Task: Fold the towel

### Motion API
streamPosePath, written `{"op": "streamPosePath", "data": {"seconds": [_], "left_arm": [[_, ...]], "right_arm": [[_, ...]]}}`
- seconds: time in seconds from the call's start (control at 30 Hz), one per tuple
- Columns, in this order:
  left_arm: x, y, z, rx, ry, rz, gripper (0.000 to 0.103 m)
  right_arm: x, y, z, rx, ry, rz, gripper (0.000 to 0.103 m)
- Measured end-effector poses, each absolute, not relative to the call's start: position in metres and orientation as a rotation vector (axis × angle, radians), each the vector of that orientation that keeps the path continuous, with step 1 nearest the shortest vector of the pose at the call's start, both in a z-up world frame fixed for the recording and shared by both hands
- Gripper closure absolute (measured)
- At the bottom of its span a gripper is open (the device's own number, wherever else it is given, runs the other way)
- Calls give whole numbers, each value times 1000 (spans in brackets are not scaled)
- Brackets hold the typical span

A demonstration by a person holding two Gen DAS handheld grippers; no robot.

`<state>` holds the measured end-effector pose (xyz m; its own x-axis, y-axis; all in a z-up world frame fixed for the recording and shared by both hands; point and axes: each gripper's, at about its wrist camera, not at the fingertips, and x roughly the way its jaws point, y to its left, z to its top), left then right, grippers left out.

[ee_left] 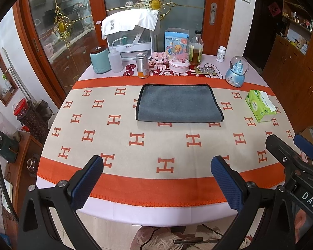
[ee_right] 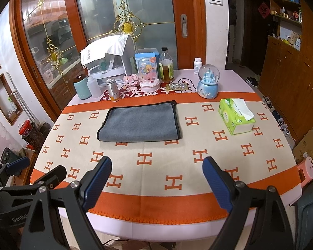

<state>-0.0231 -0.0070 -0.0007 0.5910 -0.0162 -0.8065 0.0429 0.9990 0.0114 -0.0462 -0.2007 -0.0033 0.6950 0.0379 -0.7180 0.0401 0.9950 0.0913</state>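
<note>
Grey towel (ee_left: 178, 104) lies flat on desk (ee_left: 148, 210), centre-far, on H-pattern cloth (ee_left: 135, 141); appears doubled already, fold edge toward near side, black-trimmed edges at back and sides. Left gripper (ee_left: 156, 179) and right gripper (ee_right: 156, 179) are held above near desk edge, jaws wide open, nothing gripped, well apart from towel. Step judged: approach before next fold. Next move calls for both grippers to be brought fwd to one short side's corners, w/ tissue pack (ee_right: 235, 116) avoided.

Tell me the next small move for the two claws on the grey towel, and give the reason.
Probably advance both claws to the grey towel's near edge: the left claw and right claw hang open and empty above the tablecloth's front, short of the flat towel.
</note>
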Motion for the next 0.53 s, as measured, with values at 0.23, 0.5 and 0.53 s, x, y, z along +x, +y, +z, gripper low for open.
{"op": "streamPosePath", "data": {"seconds": [0.23, 0.5, 0.53], "left_arm": [[-23, -7, -2, 32, 938, -34, 1], [-23, -5, -3, 32, 943, -38, 1], [-24, -5, -4, 33, 944, -38, 1]], "right_arm": [[-46, -200, -3, 103, 802, -1, 14], [-46, -200, -4, 104, 803, -3, 14], [-46, -200, -4, 104, 803, -3, 14]]}}
